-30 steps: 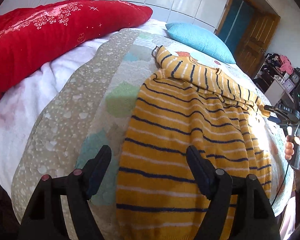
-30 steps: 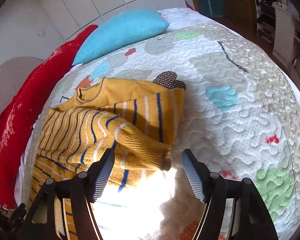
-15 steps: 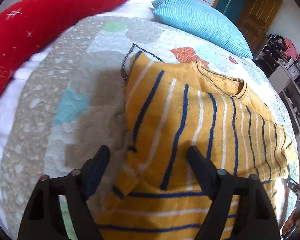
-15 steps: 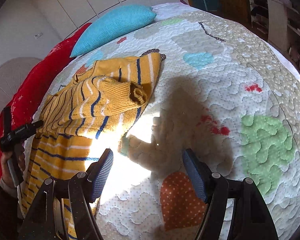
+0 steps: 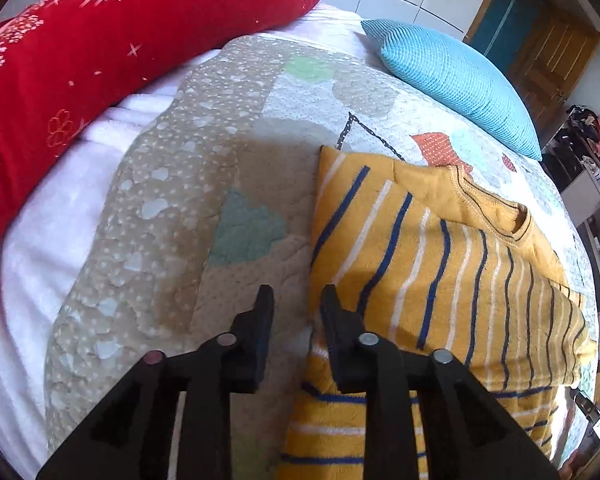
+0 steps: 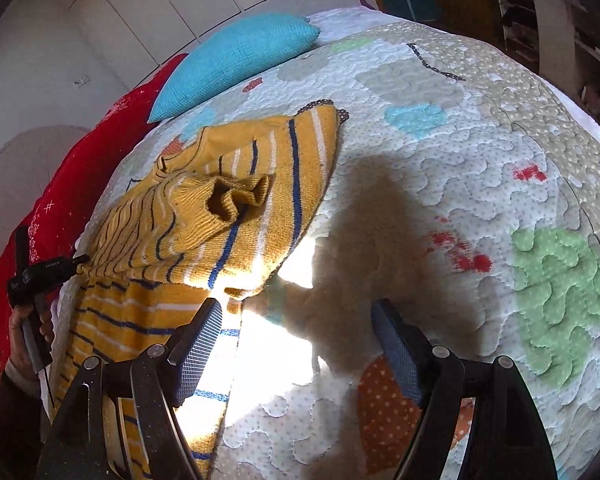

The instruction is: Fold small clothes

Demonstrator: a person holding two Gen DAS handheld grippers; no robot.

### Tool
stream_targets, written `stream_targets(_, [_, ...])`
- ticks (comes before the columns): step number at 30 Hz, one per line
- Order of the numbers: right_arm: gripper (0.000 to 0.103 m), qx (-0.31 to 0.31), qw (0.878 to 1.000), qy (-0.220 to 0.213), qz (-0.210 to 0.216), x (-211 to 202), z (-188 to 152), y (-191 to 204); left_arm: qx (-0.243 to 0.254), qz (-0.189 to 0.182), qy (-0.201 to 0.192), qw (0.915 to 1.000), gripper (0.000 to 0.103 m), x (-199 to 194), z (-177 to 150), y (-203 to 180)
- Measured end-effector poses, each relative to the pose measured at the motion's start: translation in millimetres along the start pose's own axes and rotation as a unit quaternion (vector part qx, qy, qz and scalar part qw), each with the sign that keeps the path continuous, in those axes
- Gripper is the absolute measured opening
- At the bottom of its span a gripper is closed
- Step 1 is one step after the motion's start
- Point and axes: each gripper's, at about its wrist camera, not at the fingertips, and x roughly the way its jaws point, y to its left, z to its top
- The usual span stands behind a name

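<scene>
Left wrist view: left gripper (image 5: 296, 300) fingers narrow, just been closing, at left edge of yellow striped sweater (image 5: 440, 272), nothing clamped. Sweater lies partly folded on quilted bed (image 5: 172, 184). Right gripper (image 6: 298, 320) fingers wide, empty, over quilt near sweater's right edge.

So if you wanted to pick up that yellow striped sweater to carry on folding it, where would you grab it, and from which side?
Probably at the sweater's side edge by the left gripper, coming from the bare quilt side. There the knit ends in a clean, thin edge lying flat, so one finger can slide under it. The left jaws, just closing, are nearly at it but hold nothing yet. The bunched cuff on top is bulkier.
</scene>
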Motion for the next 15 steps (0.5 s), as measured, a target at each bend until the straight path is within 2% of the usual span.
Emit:
stream_targets(1, [0.082,-0.004,1.000,0.002,0.003,-1,-2,3,-0.001,-0.001,-0.007,1.0000,0.037,-11,-7,3])
stream_targets(3, [0.082,-0.009,1.000,0.005,0.011,-3,-7,7,-0.005,-0.013,-0.015,0.9998,0.055,-31,-23,8])
stream_targets(6, [0.082,-0.005,1.000,0.009,0.020,-6,-16,9,-0.023,-0.037,-0.012,0.9990,0.069,-59,-57,22])
stream_targets(10, [0.083,0.004,0.999,0.010,0.041,-13,-34,9,-0.051,-0.060,0.011,0.9968,0.070,-78,-104,42])
stream_targets(13, [0.083,0.010,0.997,0.019,0.077,-20,-55,14,-0.056,-0.071,0.026,0.9956,0.070,-86,-140,51])
stream_targets(15, [0.083,0.012,0.994,0.027,0.110,-23,-73,20,-0.058,-0.090,0.021,0.9940,0.072,-91,-161,52])
